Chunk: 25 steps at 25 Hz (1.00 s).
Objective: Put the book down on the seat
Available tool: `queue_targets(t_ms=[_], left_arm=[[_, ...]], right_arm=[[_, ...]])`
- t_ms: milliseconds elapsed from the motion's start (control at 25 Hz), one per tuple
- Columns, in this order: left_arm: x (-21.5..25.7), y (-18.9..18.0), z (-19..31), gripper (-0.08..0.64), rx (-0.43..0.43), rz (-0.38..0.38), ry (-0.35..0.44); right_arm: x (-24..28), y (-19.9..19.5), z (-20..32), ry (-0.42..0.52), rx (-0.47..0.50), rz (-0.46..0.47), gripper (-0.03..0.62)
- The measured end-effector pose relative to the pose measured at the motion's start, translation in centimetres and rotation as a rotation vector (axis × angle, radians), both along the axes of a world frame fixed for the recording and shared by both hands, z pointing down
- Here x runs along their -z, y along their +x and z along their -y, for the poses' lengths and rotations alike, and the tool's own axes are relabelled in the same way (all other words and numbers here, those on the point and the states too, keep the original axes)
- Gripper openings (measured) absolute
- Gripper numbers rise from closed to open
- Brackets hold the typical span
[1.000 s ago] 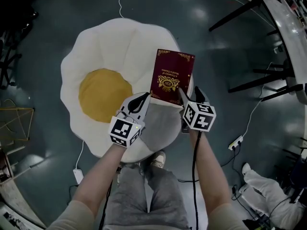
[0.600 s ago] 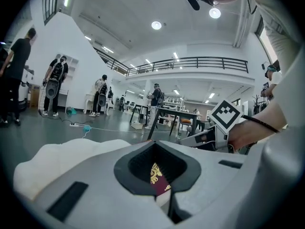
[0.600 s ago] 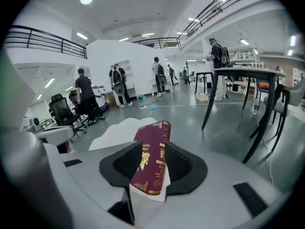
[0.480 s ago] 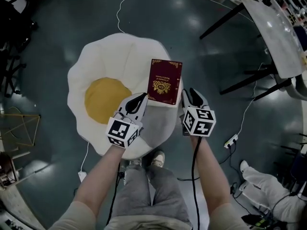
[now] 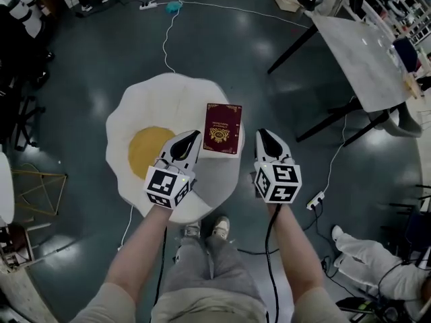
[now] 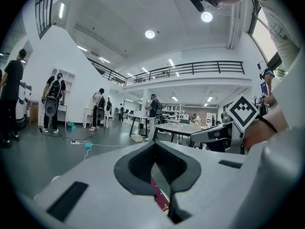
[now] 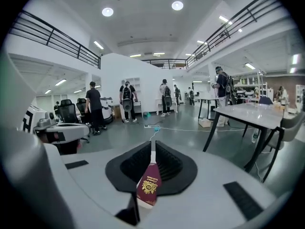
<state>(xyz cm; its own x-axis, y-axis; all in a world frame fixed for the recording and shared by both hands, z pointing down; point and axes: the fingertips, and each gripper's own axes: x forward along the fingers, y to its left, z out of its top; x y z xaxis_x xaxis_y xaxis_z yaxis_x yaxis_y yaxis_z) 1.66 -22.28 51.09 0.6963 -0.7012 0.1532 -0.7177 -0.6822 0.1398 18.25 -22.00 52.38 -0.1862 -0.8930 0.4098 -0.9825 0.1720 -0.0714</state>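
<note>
A dark red book [image 5: 223, 128] with a gold crest lies flat on the right side of the fried-egg-shaped seat cushion [image 5: 161, 103]. Both grippers hang above the seat's near edge, clear of the book. My left gripper [image 5: 192, 134] is just left of the book's near corner, its jaws together on nothing. My right gripper [image 5: 260, 133] is to the book's right; its jaws are closing, with only a thin slit left and nothing between them. The book [image 7: 148, 187] shows far below through that slit, and as a red sliver [image 6: 159, 197] under my left gripper [image 6: 155, 163].
A white table [image 5: 363, 59] on black legs stands at the right. A cable and power strip [image 5: 315, 200] lie on the dark floor beside the seat. A seated person's legs [image 5: 370, 261] are at the lower right. A gold wire frame [image 5: 34, 187] stands at the left.
The book went from being held up between the grippers to lying on the seat. My right jaws, spread wide a second ago, have come nearly together. Both grippers have lifted away.
</note>
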Motion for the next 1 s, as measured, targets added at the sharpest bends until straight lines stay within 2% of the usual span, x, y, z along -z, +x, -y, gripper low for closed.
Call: queue_targets(t_ms=[240, 440, 720, 1000], left_arm=[[8.0, -0.7, -1.6, 0.005, -0.003, -0.007, 0.037], [14.4, -1.8, -2.2, 0.005, 0.012, -0.012, 0.054], [23.1, -3.2, -4.2, 0.005, 0.004, -0.028, 0.115], [30.6, -4.8, -7.2, 0.005, -0.009, -0.054, 0.151]], right_arm=[[8.9, -0.5, -2.2, 0.072, 0.000, 0.017, 0.023], [16.5, -1.0, -4.6, 0.127, 0.011, -0.012, 0.017], [27.0, -2.7, -7.8, 0.244, 0.112, -0.028, 0.008], [35.9, -3.6, -11.5, 0.384, 0.139, -0.020, 0.006]])
